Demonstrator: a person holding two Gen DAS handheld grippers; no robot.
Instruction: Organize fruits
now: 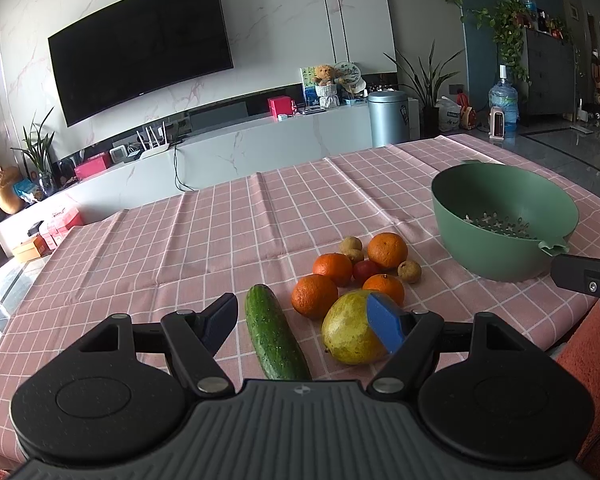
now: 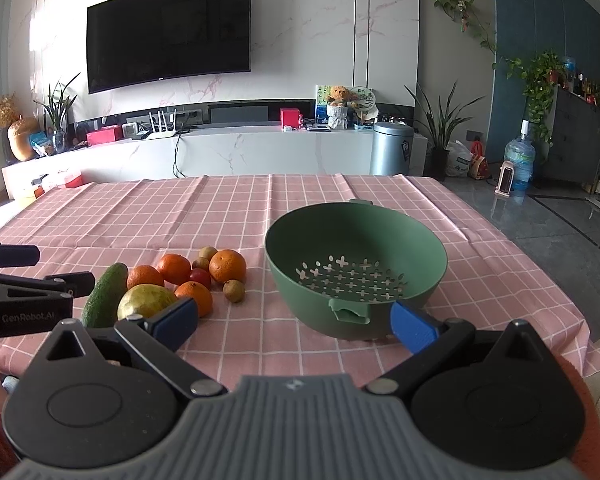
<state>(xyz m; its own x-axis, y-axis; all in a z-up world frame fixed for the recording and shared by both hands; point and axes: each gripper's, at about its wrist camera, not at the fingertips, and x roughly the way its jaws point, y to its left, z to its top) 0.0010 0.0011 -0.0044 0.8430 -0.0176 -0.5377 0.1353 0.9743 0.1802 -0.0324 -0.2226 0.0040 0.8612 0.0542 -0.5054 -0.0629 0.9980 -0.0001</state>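
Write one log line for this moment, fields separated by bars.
left hand-held gripper open above cucumber | right hand-held gripper open | green colander empty | fruits on tablecloth

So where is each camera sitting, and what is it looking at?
Left wrist: on the open left gripper, low over the cucumber and mango; the right gripper's tip shows at the edge.
Right wrist: on the open right gripper, facing the green colander; left gripper at left.
Both share the oranges and the television.
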